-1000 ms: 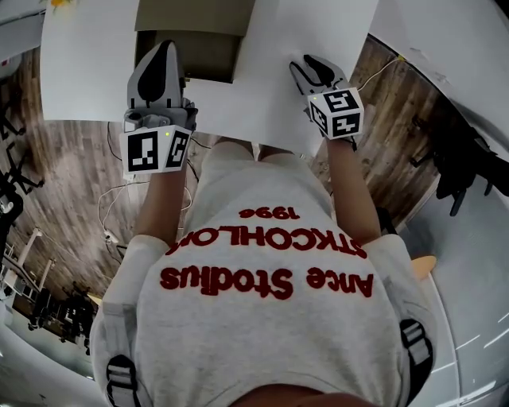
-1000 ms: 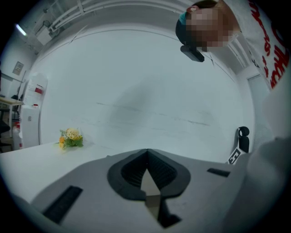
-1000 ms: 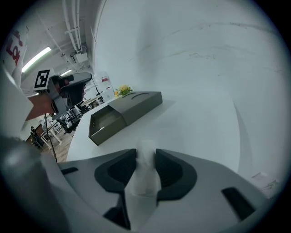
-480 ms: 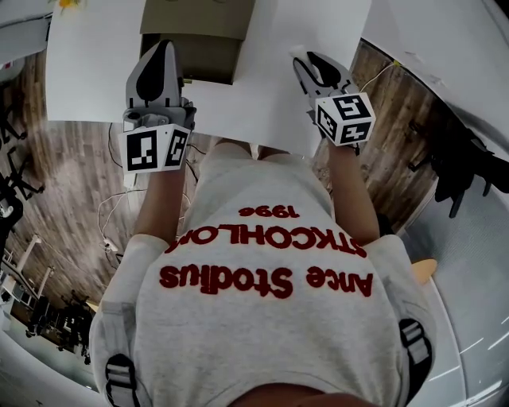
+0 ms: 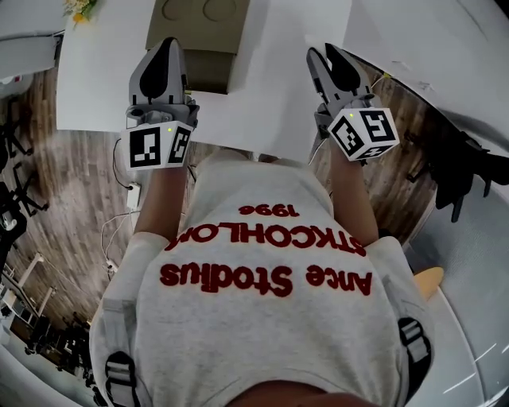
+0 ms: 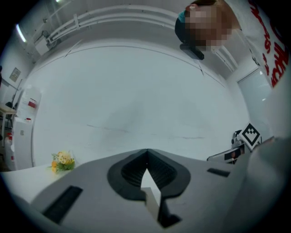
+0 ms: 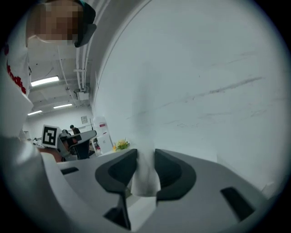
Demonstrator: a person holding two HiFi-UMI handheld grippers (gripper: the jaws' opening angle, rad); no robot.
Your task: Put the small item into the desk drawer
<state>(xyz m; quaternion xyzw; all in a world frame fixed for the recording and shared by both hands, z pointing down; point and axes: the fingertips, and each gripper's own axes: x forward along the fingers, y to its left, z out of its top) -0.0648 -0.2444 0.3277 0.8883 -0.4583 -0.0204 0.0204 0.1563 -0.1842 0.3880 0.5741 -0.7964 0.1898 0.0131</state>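
Observation:
The desk drawer (image 5: 195, 67) stands open at the top of the head view, brown inside, set in the white desk (image 5: 95, 87). My left gripper (image 5: 167, 46) hovers over the drawer's left part with its jaws shut and nothing in them (image 6: 146, 154). My right gripper (image 5: 321, 52) is raised over the desk's right part, away from the drawer. In the right gripper view a small white item (image 7: 144, 179) fills the gap between the jaws of the right gripper (image 7: 145, 152), and both pads press on it. Both gripper views look up at a white wall.
A small bunch of yellow flowers (image 5: 79, 8) stands on the desk's far left corner. Cables (image 5: 127, 195) lie on the wooden floor at the left. A dark chair-like frame (image 5: 461, 171) stands at the right. The person's grey shirt fills the lower head view.
The right gripper has swung to the right and lifted, away from the desk's front edge. The left gripper has stayed over the drawer. The desk now sits lower in the head view.

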